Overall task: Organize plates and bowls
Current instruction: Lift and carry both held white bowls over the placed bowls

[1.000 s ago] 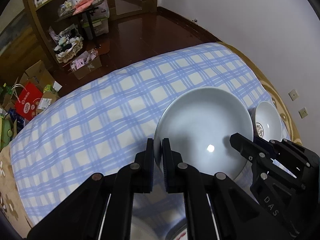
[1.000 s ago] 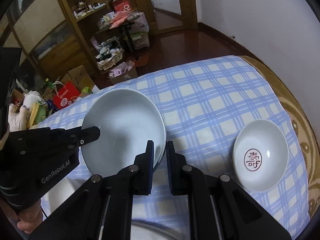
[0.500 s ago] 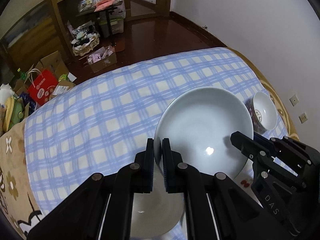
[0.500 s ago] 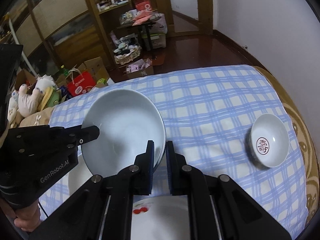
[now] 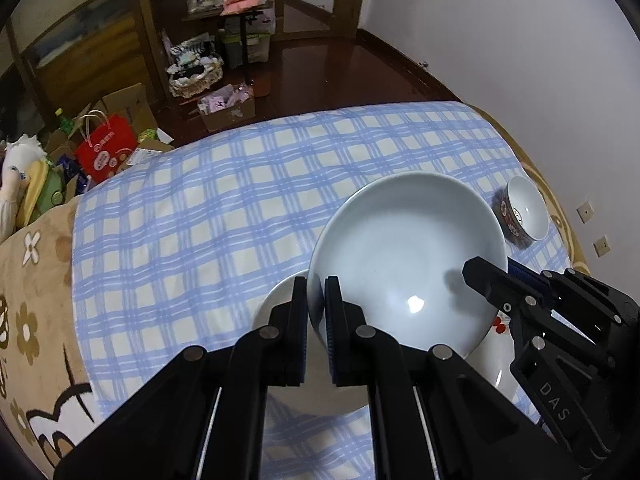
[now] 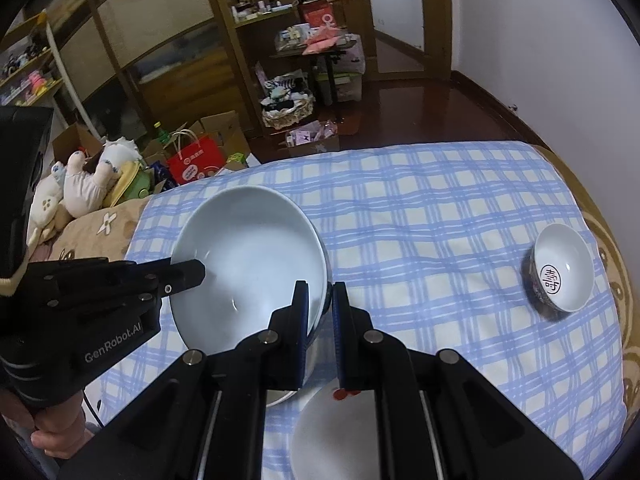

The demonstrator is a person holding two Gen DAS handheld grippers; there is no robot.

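Observation:
A large pale blue-white plate is held in the air over the checked cloth by both grippers. My left gripper is shut on its left rim. My right gripper is shut on its right rim and shows in the left wrist view. A small bowl with a red character inside lies on the cloth at the far right. A white bowl sits under the held plate. A white plate with red marks lies below my right gripper.
The blue-checked cloth covers a bed with a beige blanket at the left. Beyond the far edge are a dark wood floor, shelves, boxes and a red bag. A white wall runs along the right.
Both grippers have lifted the large plate higher and drawn back, so more of the bed shows. The white bowl and the red-marked plate have come into view beneath it.

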